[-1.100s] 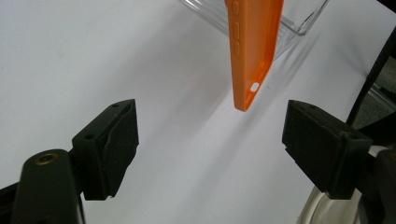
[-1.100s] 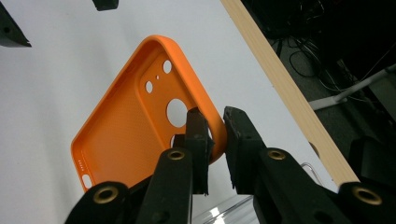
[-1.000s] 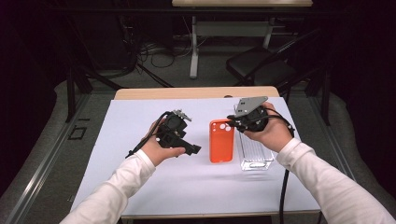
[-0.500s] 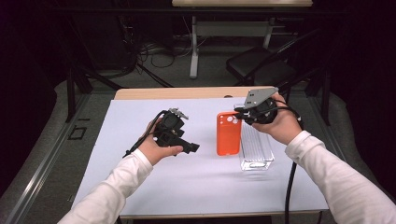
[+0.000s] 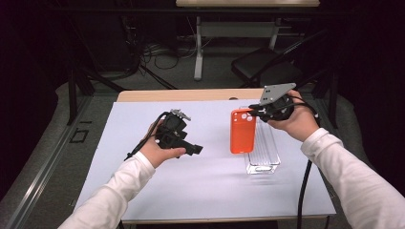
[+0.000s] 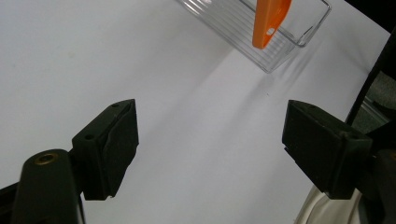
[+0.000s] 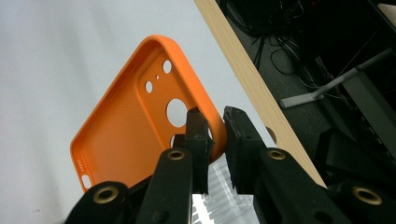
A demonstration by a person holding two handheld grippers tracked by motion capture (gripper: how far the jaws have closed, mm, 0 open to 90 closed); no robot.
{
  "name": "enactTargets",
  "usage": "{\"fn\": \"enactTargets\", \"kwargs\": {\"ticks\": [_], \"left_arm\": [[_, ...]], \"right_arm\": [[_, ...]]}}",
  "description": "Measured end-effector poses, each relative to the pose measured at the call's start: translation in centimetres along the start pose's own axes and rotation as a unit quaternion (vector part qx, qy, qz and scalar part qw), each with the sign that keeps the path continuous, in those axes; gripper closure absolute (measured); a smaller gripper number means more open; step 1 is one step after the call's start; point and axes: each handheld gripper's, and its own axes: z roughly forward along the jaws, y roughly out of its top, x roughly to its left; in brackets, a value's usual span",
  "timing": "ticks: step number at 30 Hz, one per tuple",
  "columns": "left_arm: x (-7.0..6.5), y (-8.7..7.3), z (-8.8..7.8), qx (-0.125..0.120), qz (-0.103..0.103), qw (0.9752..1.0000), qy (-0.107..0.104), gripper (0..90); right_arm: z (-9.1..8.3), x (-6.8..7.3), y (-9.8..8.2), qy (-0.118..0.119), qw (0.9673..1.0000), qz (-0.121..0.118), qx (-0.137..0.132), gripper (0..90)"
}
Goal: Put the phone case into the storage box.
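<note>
The orange phone case [image 5: 242, 130] is hanging just above the clear tray [image 5: 263, 152], pinched by one thin corner edge in the clamped right gripper [image 7: 215, 136]; it risks swinging or slipping out. The left gripper [image 6: 210, 144], gaping and holding nothing, is waiting well aside of the tray.

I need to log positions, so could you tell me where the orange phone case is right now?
In the high view the phone case hangs right of centre, pinched by the right gripper above the clear tray.
</note>
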Motion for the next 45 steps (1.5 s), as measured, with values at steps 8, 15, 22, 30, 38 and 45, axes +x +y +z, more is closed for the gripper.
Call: {"fn": "enactTargets", "kwargs": {"ticks": [8,15,22,30,38,45], "left_arm": [[0.0,0.0,0.0,-0.001,0.002,1.0000,0.001,18.9],[0.0,0.1,0.1,-0.002,-0.001,1.0000,0.002,18.9],[0.2,0.1,0.2,0.001,-0.001,1.0000,0.002,18.9],[0.4,0.0,0.1,-0.001,-0.001,1.0000,0.006,18.9],[0.5,-0.1,0.1,-0.002,0.000,1.0000,0.009,18.9],[0.7,-0.2,0.2,-0.003,-0.003,1.0000,0.009,18.9]], "right_arm": [[-1.2,-1.1,-1.1,-0.010,0.9999,0.002,0.003,80.3],[-1.9,-1.8,-2.0,-0.017,0.9998,-0.005,0.009,80.3],[-2.0,-2.2,-2.7,-0.023,0.9995,-0.013,0.015,80.3],[-2.0,-2.7,-3.1,-0.032,0.9991,-0.021,0.017,80.3],[-1.4,-3.3,-3.6,-0.047,0.9986,-0.018,0.020,80.2],[-0.5,-3.7,-4.1,-0.051,0.9981,-0.021,0.029,80.2]]}}
